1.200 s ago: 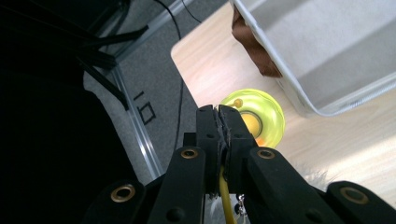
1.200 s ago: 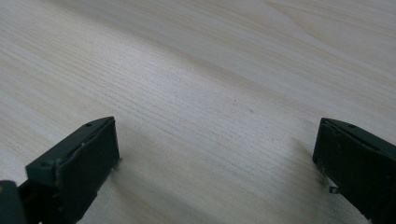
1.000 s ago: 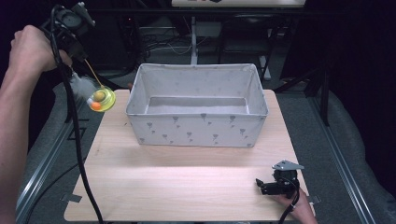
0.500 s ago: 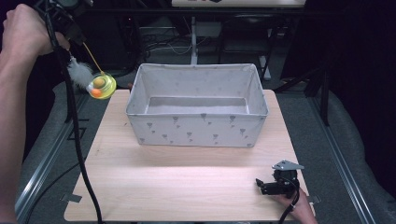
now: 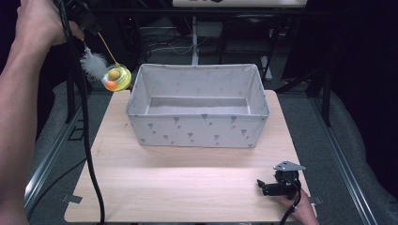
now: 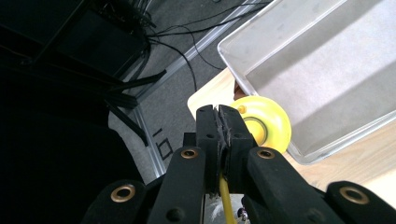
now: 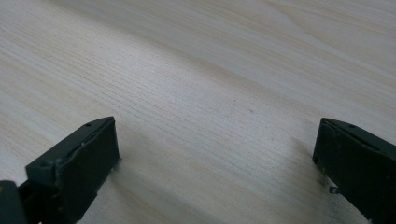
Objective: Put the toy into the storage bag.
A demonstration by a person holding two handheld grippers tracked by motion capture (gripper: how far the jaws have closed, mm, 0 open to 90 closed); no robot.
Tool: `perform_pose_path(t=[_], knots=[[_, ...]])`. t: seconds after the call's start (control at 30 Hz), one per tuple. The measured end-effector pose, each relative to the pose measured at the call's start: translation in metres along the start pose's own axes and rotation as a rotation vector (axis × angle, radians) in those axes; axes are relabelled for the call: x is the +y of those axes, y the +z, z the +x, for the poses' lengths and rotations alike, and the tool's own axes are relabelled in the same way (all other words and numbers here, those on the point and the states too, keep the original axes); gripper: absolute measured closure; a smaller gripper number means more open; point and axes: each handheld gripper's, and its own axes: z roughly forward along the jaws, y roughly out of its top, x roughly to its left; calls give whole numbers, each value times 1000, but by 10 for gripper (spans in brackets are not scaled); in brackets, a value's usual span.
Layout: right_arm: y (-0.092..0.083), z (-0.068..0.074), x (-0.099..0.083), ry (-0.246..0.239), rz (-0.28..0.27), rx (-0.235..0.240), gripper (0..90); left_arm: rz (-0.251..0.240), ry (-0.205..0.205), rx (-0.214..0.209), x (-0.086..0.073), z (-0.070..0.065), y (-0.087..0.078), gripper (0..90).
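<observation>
Overhead, left gripper point(image 6: 219, 122) clamps yellow wand point(image 6: 225, 196) (feather dangling).

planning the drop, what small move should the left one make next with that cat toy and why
Probably carry it rightward over the fabric bin: the left hand-held gripper is shut on the cat toy's yellow wand, and the toy hangs outside the bin's left wall.

Yellow disc cat toy point(image 5: 117, 76) — white feather, thin wand — aloft beside the fabric bin's point(image 5: 197, 131) corner
</observation>
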Motion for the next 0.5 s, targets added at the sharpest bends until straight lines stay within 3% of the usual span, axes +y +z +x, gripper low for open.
perform_pose_path(t=[0.5], knots=[[0, 0, 0, 1, -2, 5, 0, -34, 52, -39, 22, -24, 0, 881]])
